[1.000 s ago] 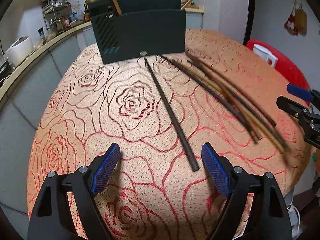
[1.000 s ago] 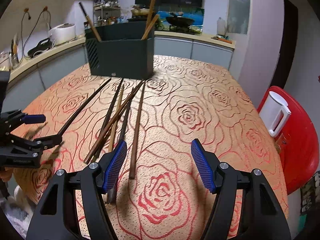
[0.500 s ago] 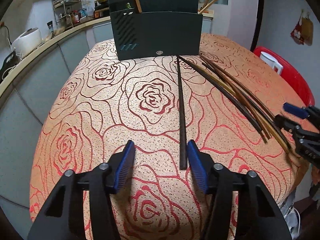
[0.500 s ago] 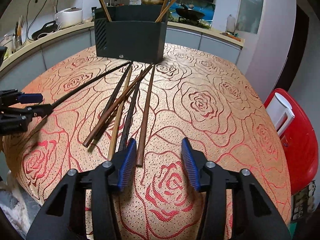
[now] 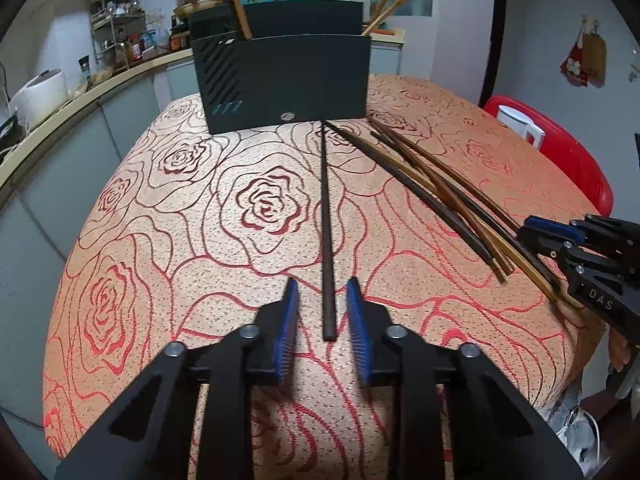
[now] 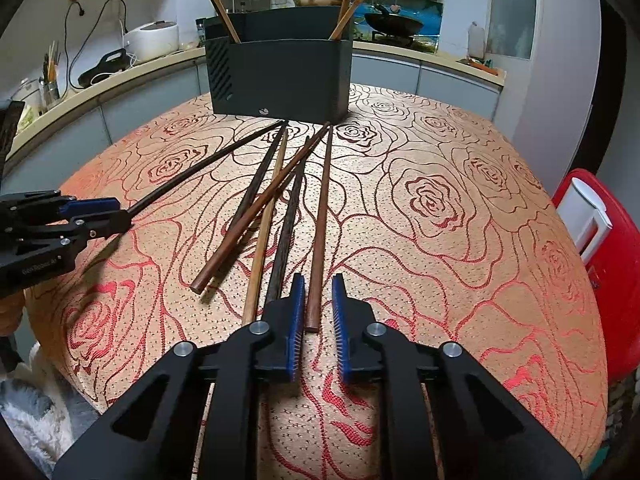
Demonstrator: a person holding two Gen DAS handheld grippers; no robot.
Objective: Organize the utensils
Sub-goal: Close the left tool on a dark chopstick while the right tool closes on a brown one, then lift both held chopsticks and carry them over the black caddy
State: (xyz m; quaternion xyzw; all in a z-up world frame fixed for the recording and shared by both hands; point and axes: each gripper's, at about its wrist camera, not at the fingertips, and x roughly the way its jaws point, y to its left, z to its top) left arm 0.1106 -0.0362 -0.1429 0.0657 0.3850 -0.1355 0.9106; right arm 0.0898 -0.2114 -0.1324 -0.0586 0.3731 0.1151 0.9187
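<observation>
1. Near the black holder (image 5: 280, 76), on the rose tablecloth (image 5: 160, 240), six chopsticks lie fanned from its base.
2. Left gripper (image 5: 322, 312) closing around the dark chopstick (image 5: 326, 220), pads not yet touching; right gripper (image 6: 318, 304) closing likewise on the reddish chopstick (image 6: 322, 208).
3. Advice: centre each stick, pinch its butt end, lift clear of neighbours.
4. Earlier both jaws stood wide, the sticks off-centre.

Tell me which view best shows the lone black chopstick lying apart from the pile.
The left wrist view: the black chopstick runs unobstructed from the utensil holder to between the closing left gripper pads. In the right wrist view, that gripper hides its near end.
</observation>
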